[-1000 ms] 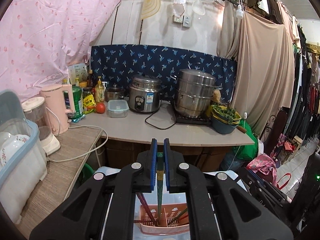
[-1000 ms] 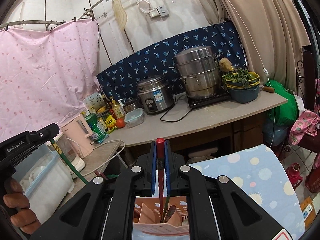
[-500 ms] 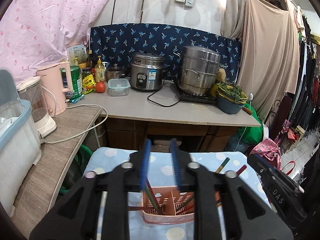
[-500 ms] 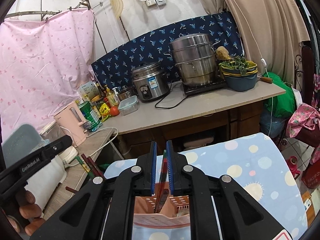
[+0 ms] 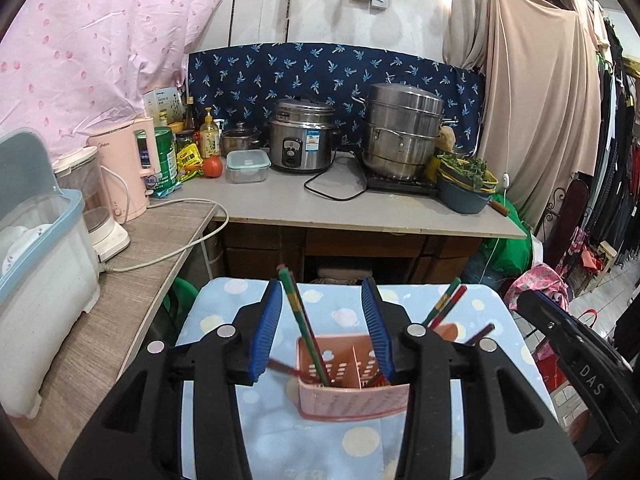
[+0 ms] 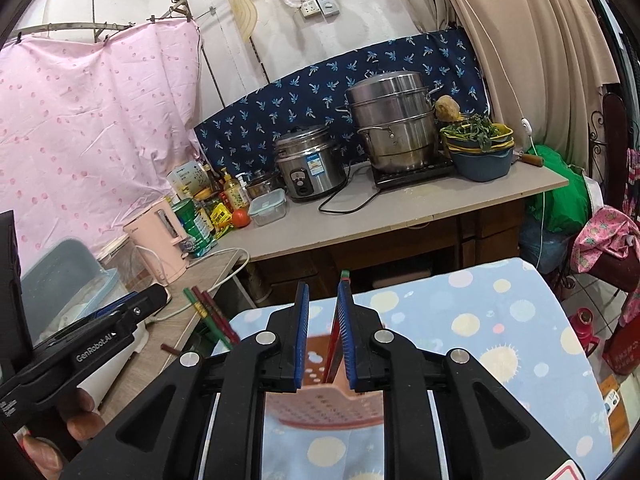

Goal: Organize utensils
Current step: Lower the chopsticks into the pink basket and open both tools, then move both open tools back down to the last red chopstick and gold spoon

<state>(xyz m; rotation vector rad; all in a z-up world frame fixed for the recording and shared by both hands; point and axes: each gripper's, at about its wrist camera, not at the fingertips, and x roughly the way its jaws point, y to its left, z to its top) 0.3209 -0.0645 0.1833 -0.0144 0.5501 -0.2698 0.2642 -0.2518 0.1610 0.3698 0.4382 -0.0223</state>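
Observation:
A pink slotted caddy stands on the table's blue dotted cloth. My left gripper hangs over the caddy with its jaws opening. A green and red chopstick leans free between them, its lower end in the caddy. More chopsticks lean out at the caddy's right side. My right gripper is also above the caddy, jaws opening by a narrow gap. A red chopstick stands in that gap beside the right pad. A hand holds the left gripper at that view's left edge.
A wooden side counter on the left carries a white dish box, a blender and a pink kettle. The back counter holds a rice cooker, a steamer pot, a cable and a bowl of greens.
Both grippers came down over the caddy. The left jaws opened and let go of the green chopstick, which now leans in the caddy. The right jaws parted slightly around the red chopstick.

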